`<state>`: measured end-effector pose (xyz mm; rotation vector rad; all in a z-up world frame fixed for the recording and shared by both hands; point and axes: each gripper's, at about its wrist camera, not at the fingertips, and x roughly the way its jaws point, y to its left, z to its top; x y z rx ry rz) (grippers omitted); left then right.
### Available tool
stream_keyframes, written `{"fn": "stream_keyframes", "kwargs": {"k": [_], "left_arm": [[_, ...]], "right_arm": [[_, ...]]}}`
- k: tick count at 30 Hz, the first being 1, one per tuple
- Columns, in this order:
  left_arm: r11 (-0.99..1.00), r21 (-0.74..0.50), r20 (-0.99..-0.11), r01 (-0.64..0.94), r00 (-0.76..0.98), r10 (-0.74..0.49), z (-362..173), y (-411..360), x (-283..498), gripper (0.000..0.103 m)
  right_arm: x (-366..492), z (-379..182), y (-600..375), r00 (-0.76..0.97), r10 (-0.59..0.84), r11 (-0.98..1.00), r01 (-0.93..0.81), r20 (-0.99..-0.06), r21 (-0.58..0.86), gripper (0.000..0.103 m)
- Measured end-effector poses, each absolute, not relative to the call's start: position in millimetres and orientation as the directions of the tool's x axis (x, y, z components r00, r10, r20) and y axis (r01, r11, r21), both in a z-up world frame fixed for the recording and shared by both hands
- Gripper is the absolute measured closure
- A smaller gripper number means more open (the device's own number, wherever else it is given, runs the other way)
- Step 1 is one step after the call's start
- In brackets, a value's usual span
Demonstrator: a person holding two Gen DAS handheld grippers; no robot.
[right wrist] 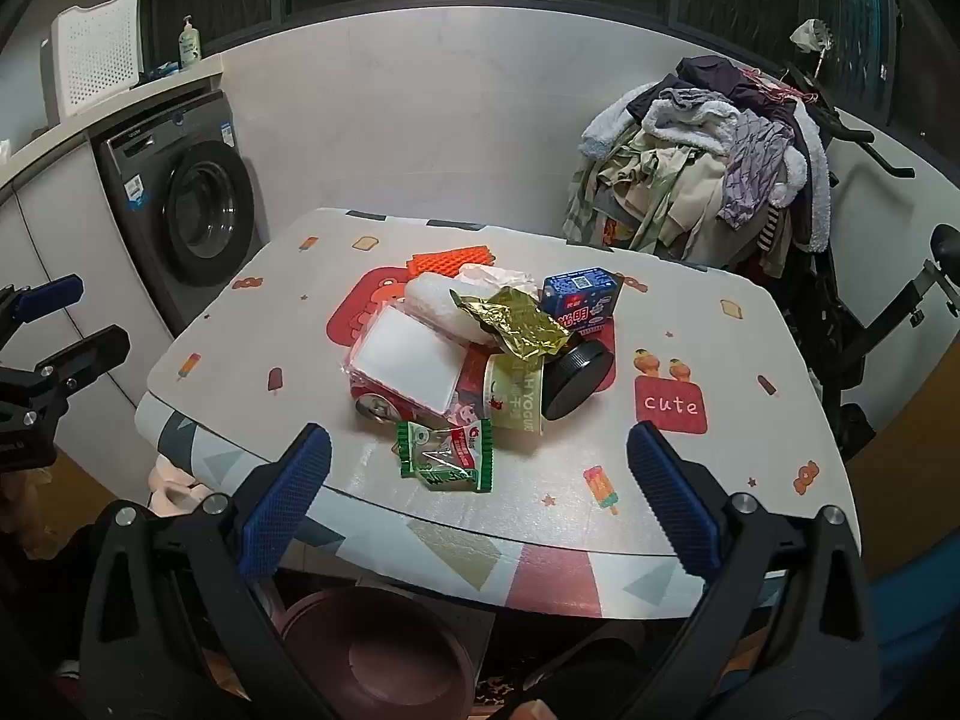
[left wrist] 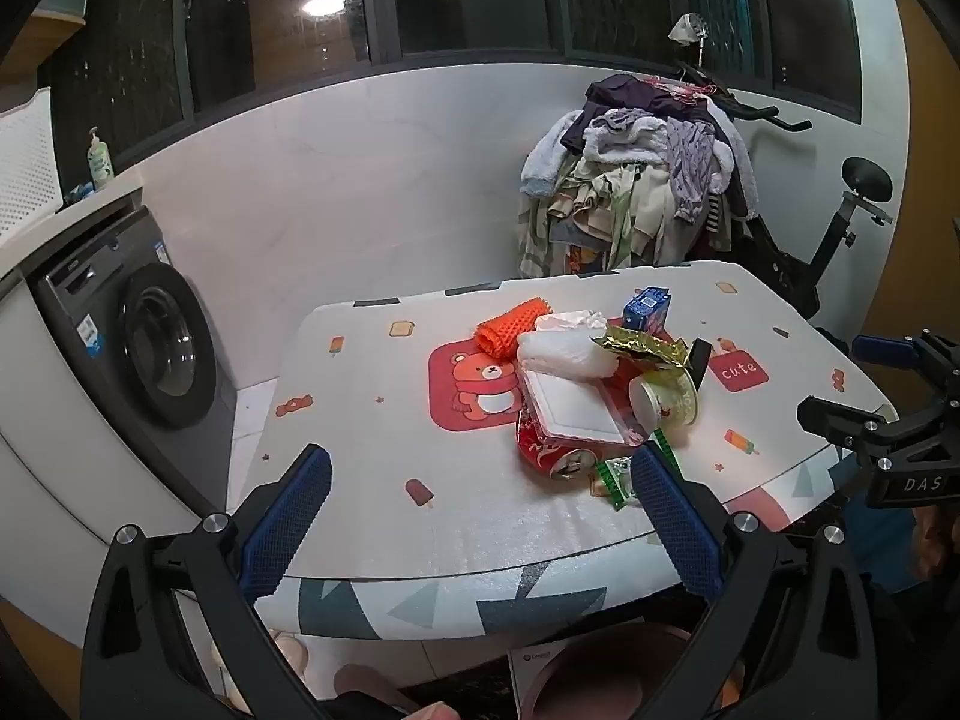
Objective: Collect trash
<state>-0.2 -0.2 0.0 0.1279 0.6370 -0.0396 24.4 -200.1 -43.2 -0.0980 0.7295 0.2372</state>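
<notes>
Both my tools stand wide and hold nothing: the left tool and right tool hover over the near edge of the table. I judge collection has not started. The trash pile sits mid-table. Nearest my right tool lies the green wrapper, flat and apart from the red can; the next move calls for a low, pinching approach. Bare table surrounds the pile. A brown bin waits below the near edge.
</notes>
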Motion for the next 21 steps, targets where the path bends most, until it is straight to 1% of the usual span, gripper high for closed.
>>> {"fn": "stream_keyframes", "kwargs": {"k": [21], "left_arm": [[0.992, 0.102, -0.597, 0.075, 0.802, 0.000, 0.1, 0.0, -0.1, 0.005]], "right_arm": [[25.1, -44.9, -198.0, 0.720, 0.174, 0.969, -0.248, -0.672, -0.015, 0.006]]}}
